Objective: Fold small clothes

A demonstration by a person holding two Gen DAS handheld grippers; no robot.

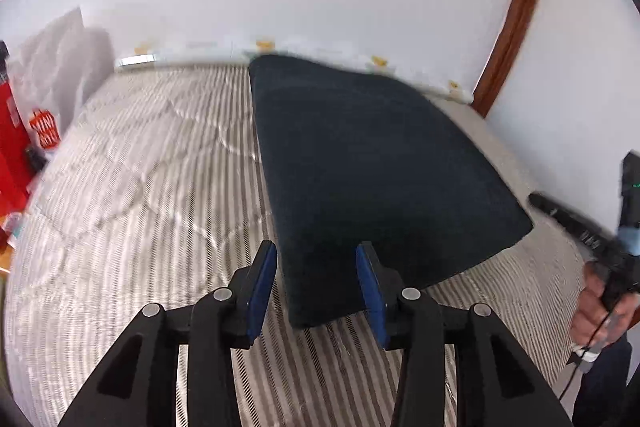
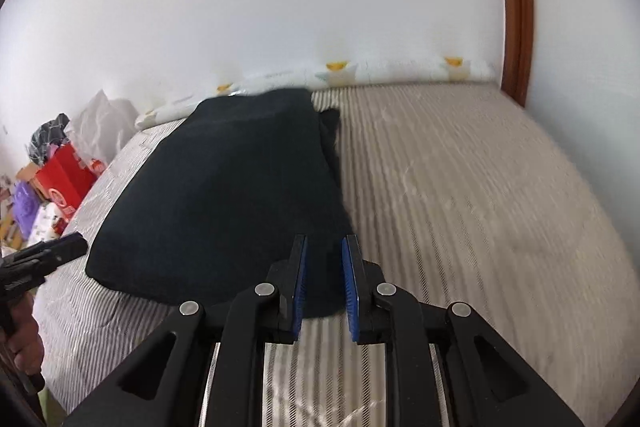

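A dark navy garment (image 1: 368,163) lies folded flat as a long panel on the striped bed cover (image 1: 140,167). My left gripper (image 1: 316,259) is open and empty, its blue pads (image 1: 262,291) straddling the garment's near left corner just above it. In the right wrist view the garment (image 2: 232,195) runs from the bed's far edge toward me. My right gripper (image 2: 325,255) is open with a narrow gap, empty, over the garment's near right corner. Each gripper shows at the edge of the other's view: the right one (image 1: 576,223) and the left one (image 2: 48,255).
The striped bed cover (image 2: 480,207) stretches wide to the right of the garment. White bedding with yellow marks (image 2: 340,71) lines the wall. A red box (image 2: 64,175), white bags (image 1: 60,67) and clutter stand left of the bed. A wooden door frame (image 2: 516,7) rises at the right.
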